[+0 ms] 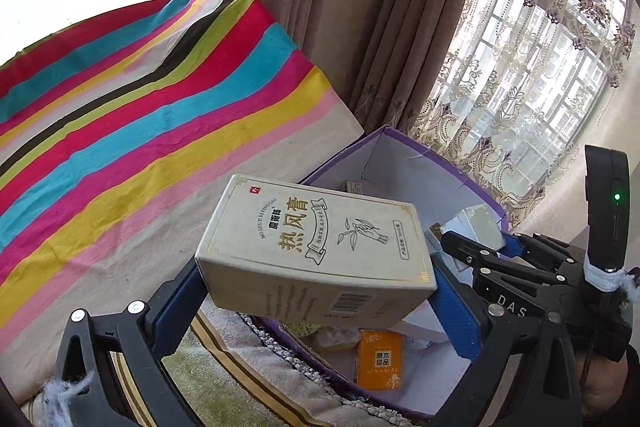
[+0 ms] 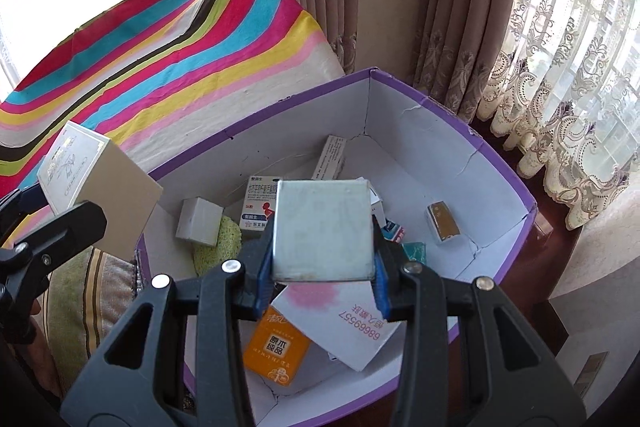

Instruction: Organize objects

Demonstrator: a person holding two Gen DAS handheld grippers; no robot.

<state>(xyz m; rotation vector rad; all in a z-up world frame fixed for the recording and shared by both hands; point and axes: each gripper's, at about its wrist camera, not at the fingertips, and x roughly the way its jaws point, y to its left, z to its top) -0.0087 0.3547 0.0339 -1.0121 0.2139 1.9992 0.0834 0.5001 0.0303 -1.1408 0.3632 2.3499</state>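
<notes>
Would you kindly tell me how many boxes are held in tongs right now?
2. A cream box is clamped in the left tongs beside the purple bin; a pale square box is clamped in the right tongs above it.

bright daylight pours through the window (image 1: pixel 552 39) and lace curtain (image 2: pixel 568 99) at right, and blows out to pure white at upper left in both views. fisheye bending curves the edges, with dark vignette corners. focus stays sharp; shadows are soft.
</notes>
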